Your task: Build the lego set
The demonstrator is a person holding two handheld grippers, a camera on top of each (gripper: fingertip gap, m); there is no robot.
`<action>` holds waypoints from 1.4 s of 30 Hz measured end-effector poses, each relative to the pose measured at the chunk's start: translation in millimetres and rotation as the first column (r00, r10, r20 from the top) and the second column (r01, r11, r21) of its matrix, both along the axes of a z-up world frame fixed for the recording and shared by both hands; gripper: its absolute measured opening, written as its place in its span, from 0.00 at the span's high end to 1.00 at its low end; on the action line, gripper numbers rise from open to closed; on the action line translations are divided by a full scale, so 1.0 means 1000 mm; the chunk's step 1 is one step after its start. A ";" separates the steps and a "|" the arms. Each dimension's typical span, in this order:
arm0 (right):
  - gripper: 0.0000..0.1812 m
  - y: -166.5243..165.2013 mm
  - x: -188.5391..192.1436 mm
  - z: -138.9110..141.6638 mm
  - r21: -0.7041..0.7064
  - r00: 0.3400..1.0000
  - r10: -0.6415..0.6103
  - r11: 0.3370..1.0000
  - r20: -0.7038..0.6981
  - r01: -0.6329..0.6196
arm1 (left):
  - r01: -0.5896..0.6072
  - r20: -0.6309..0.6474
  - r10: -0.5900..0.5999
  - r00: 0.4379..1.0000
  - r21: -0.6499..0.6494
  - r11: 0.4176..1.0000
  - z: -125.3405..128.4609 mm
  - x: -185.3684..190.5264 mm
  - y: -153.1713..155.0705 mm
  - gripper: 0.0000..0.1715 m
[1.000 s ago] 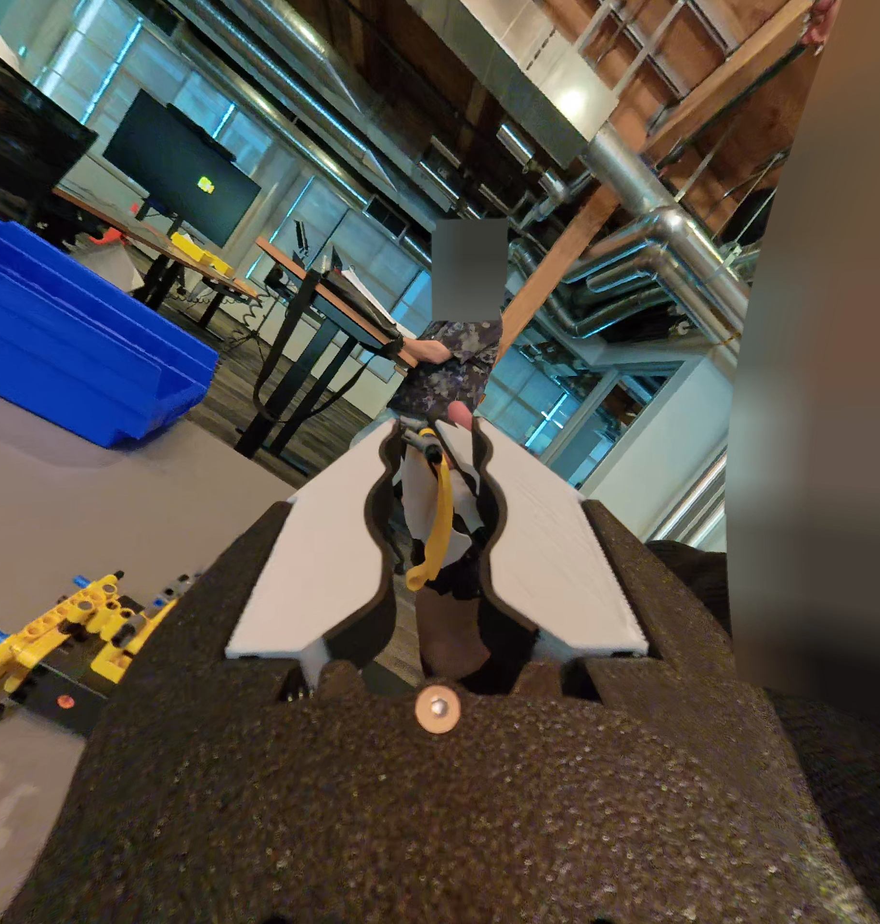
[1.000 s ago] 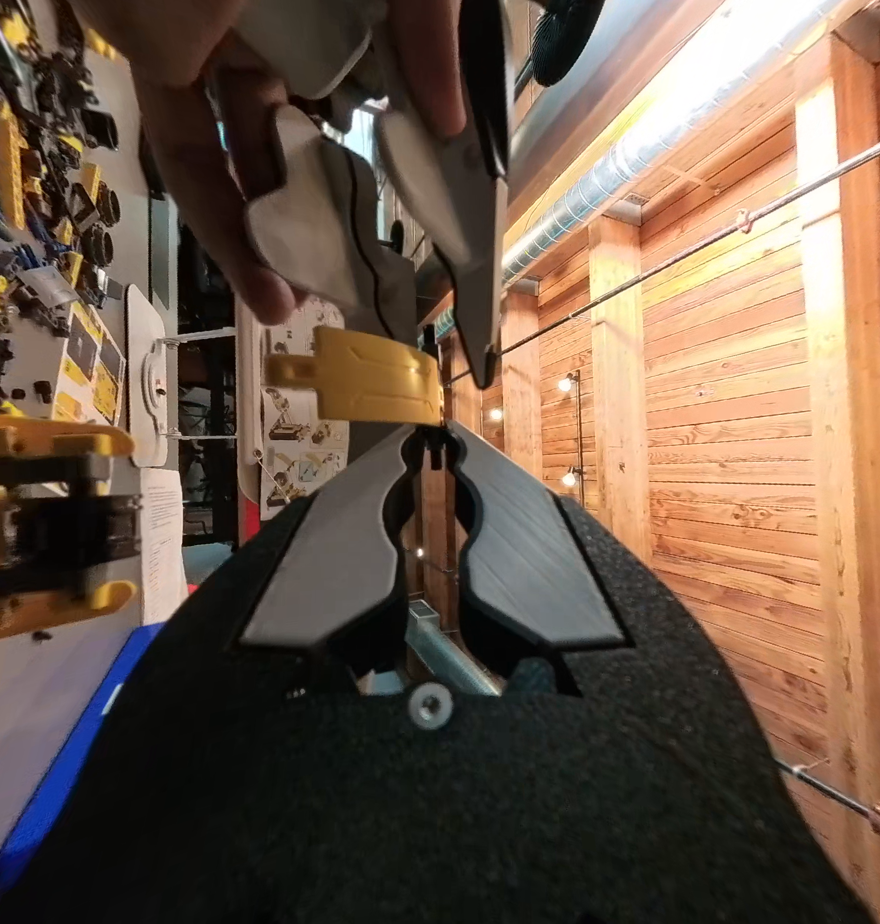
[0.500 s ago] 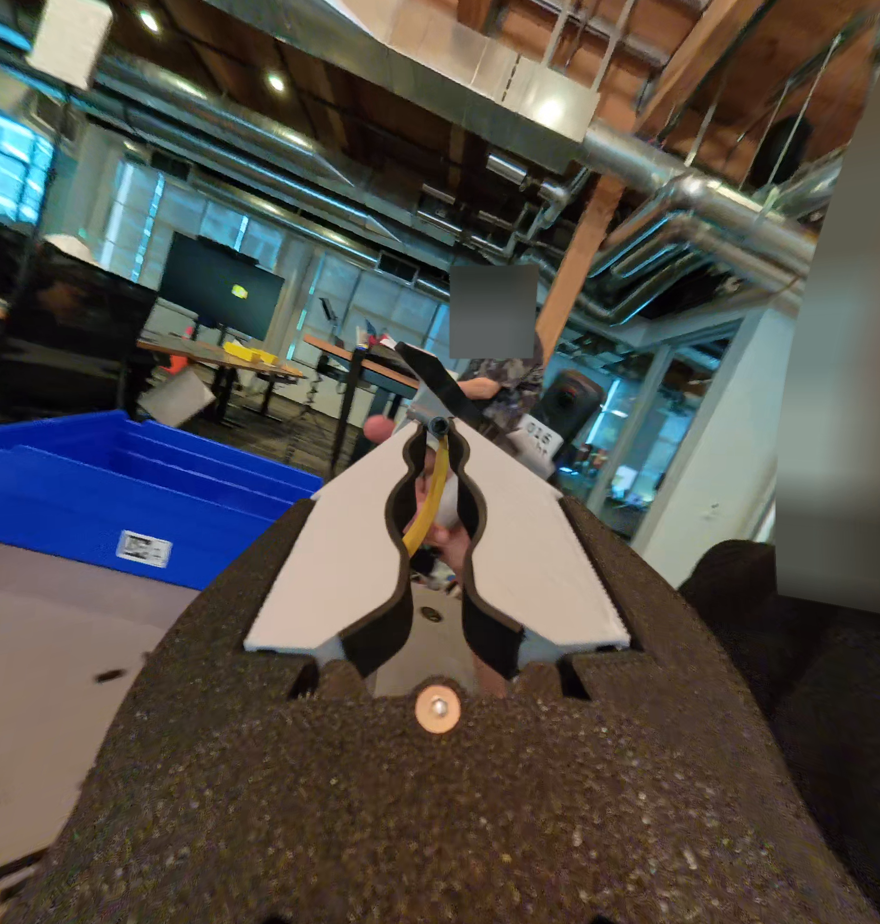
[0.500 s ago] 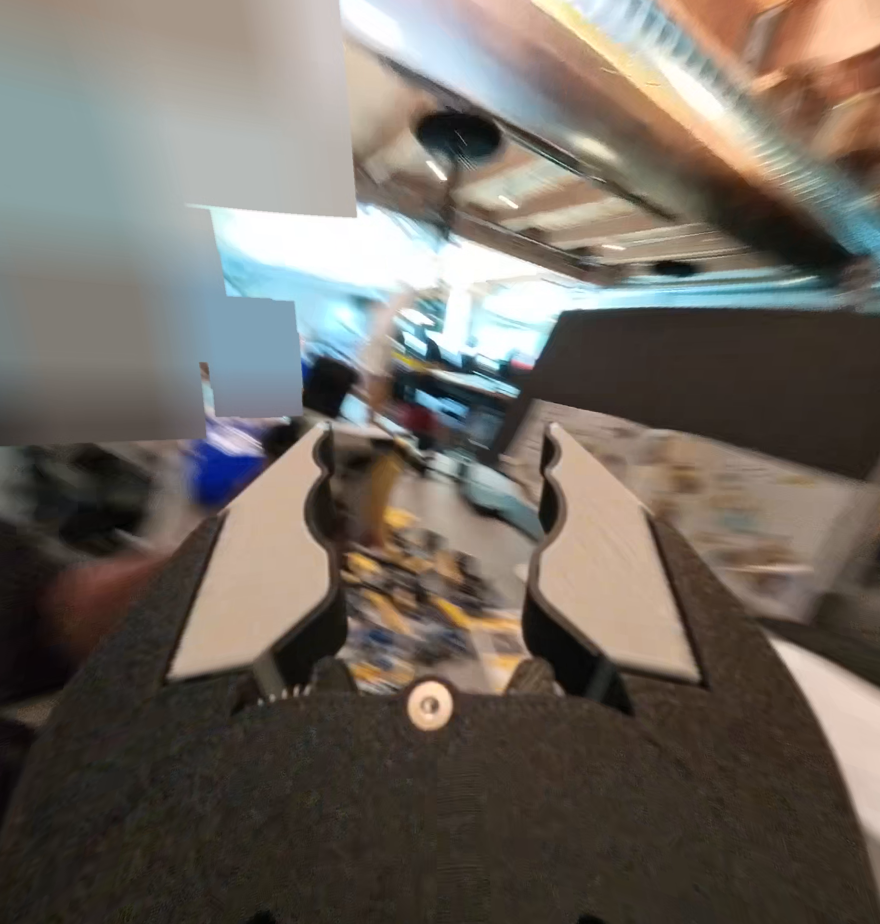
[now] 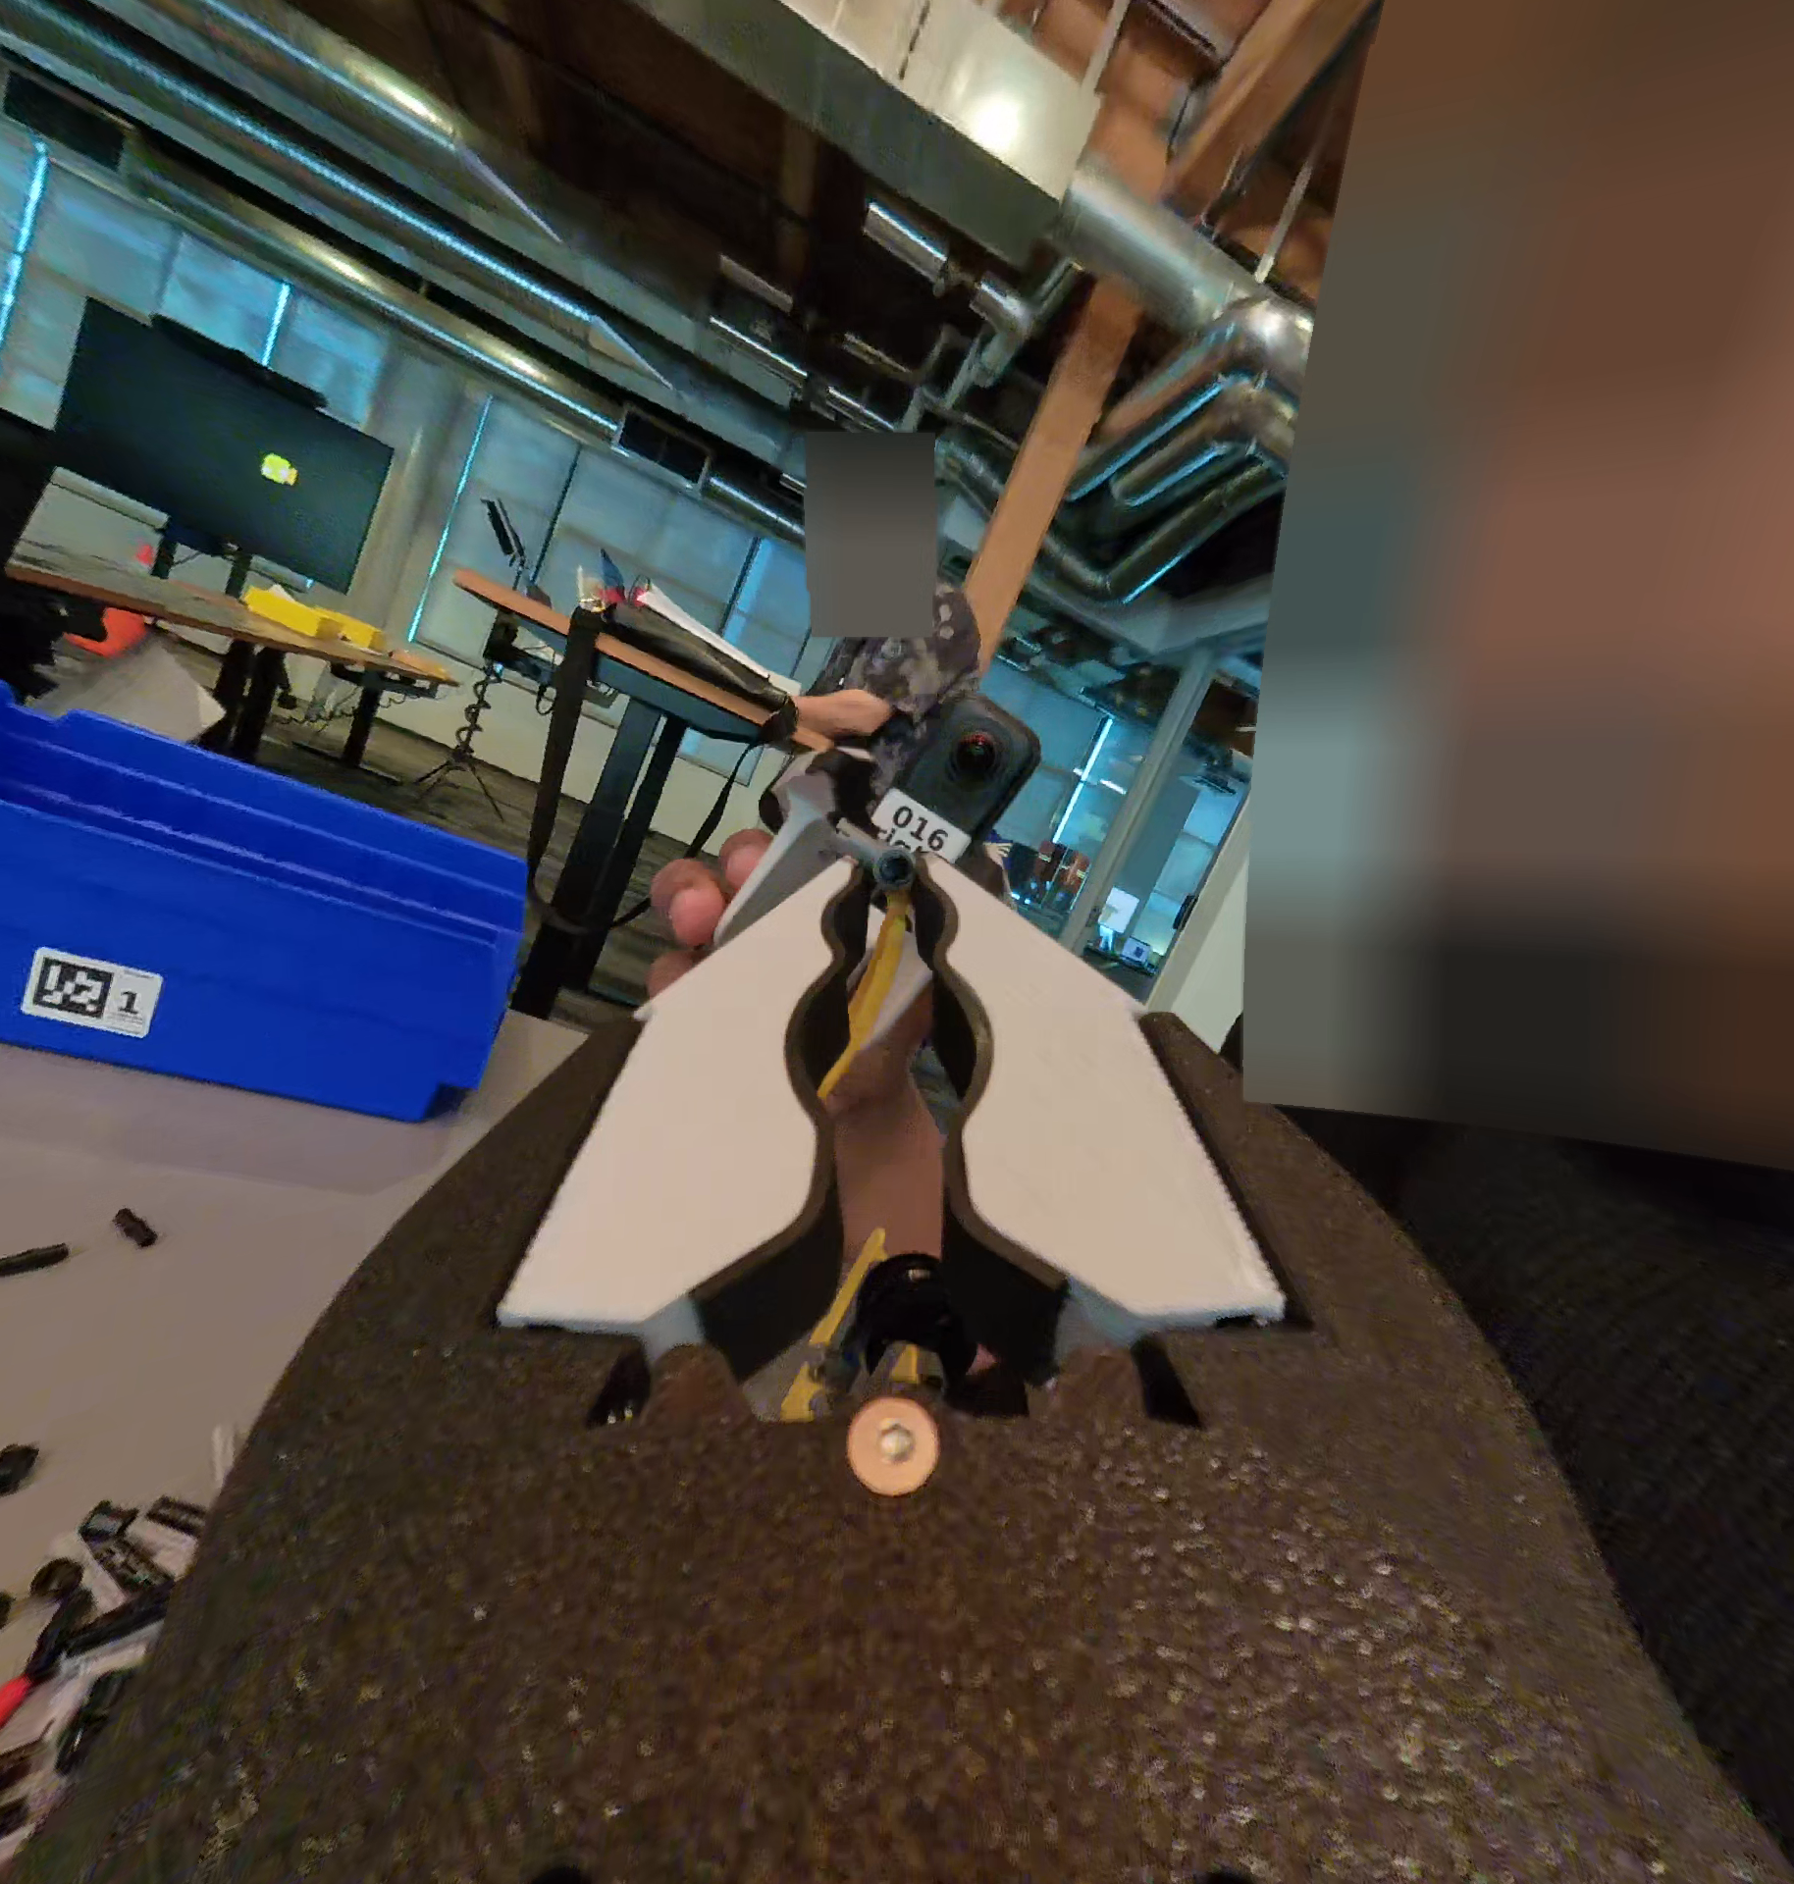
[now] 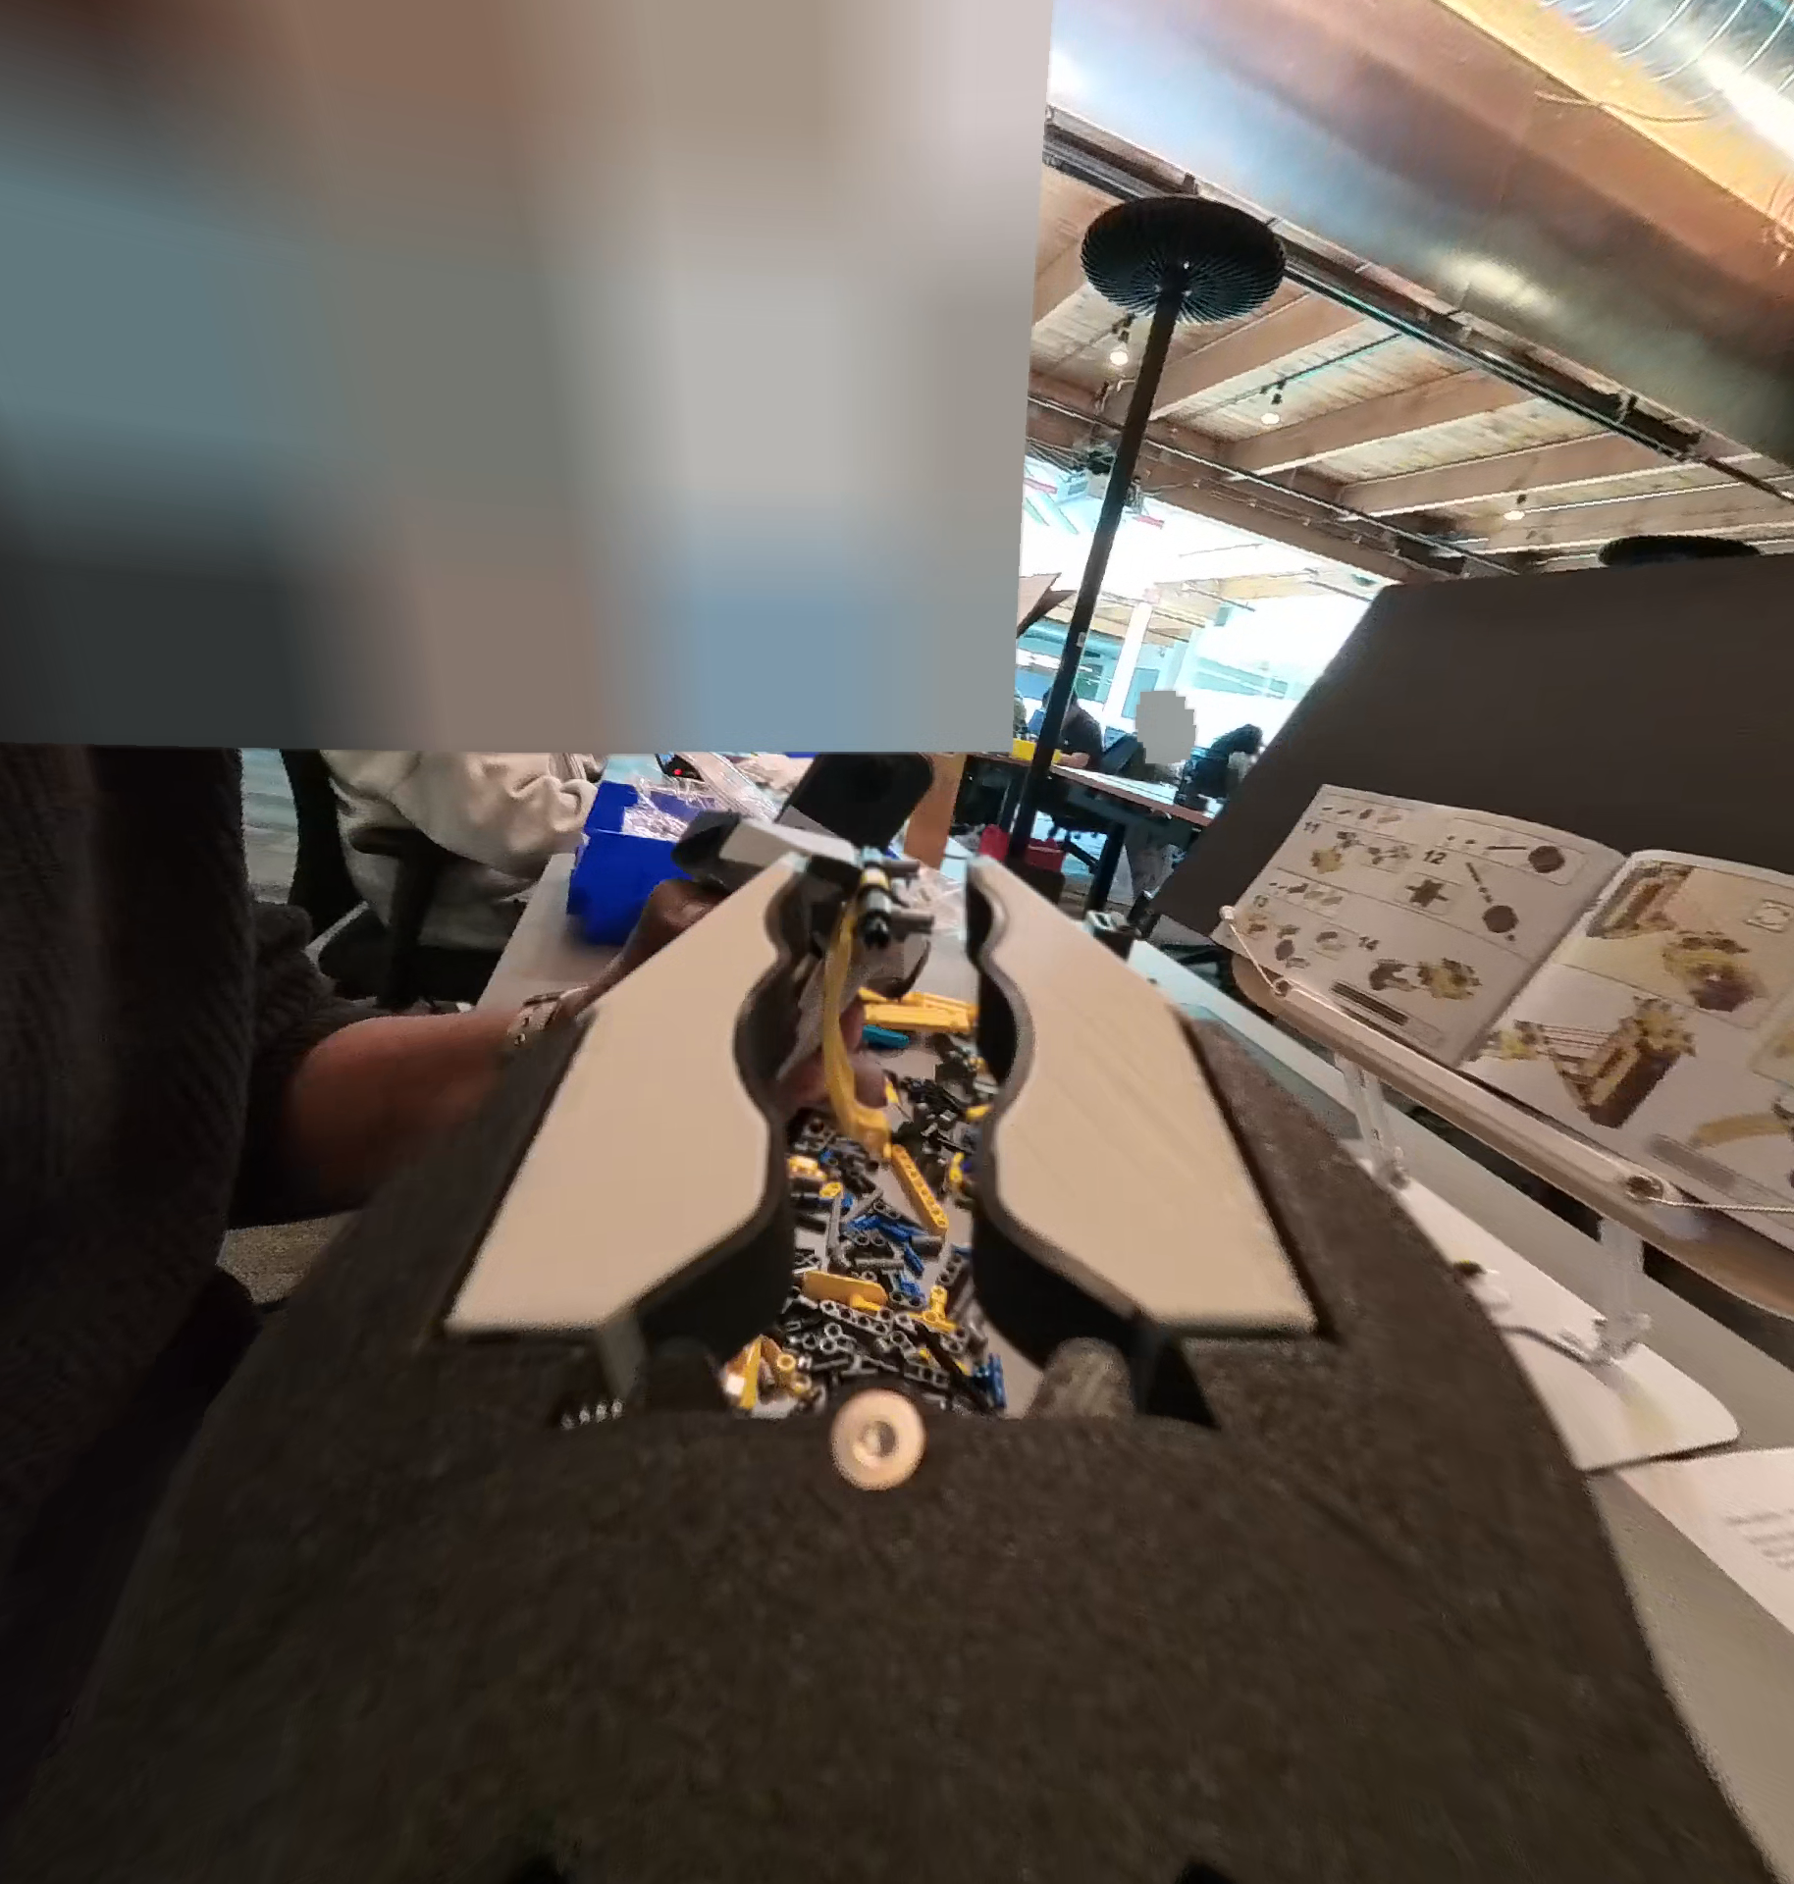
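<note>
Left gripper (image 5: 893,875): fingers clamped at the tips on a curved yellow piece (image 5: 865,997) with a dark pin at its top. Right gripper (image 6: 908,887): fingers apart, the same yellow piece (image 6: 840,1030) just ahead between them, not touched. Behind it, a hand (image 5: 694,902) on the other gripper. Blue bin (image 5: 261,897) on the grey table (image 5: 108,1203), well left; contents hidden by its wall. Loose black parts (image 5: 26,1261) beside it. Parts pile (image 6: 873,1254), yellow, black and blue, spread on the table below. Open booklet (image 6: 1545,979) on a stand, right.
</note>
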State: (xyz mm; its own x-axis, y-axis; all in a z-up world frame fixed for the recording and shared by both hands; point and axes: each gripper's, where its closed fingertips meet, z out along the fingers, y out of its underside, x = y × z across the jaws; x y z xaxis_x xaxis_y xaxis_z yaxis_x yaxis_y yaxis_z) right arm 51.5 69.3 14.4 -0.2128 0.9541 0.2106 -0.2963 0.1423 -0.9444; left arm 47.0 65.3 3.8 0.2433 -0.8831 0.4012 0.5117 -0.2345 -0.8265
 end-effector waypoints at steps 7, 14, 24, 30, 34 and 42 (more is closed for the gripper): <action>0.87 -0.006 -0.004 -0.008 0.033 1.000 0.012 0.999 0.024 -0.013 | 0.040 0.001 -0.040 0.999 0.003 0.999 0.002 0.006 -0.007 0.96; 0.92 -0.011 -0.001 -0.008 0.066 1.000 0.024 0.997 0.011 -0.025 | 0.053 -0.014 -0.053 0.998 0.004 0.999 -0.001 0.010 -0.010 0.96; 0.90 -0.014 0.000 -0.010 0.060 0.999 0.042 0.997 0.027 -0.044 | 0.071 0.005 -0.071 0.997 0.009 0.997 -0.002 0.010 -0.013 0.96; 0.91 -0.014 -0.004 -0.013 0.127 0.999 -0.004 0.992 0.040 -0.001 | 0.059 0.001 -0.059 0.998 0.014 0.998 -0.001 0.011 -0.013 0.96; 0.92 -0.014 -0.004 -0.011 0.138 0.999 -0.008 0.990 0.039 0.002 | 0.050 0.008 -0.050 0.999 0.020 0.999 0.001 0.011 -0.013 0.97; 0.92 -0.016 -0.001 -0.010 0.156 0.999 0.007 0.988 0.036 -0.013 | 0.057 0.021 -0.057 0.998 0.015 0.998 0.002 0.014 -0.014 0.97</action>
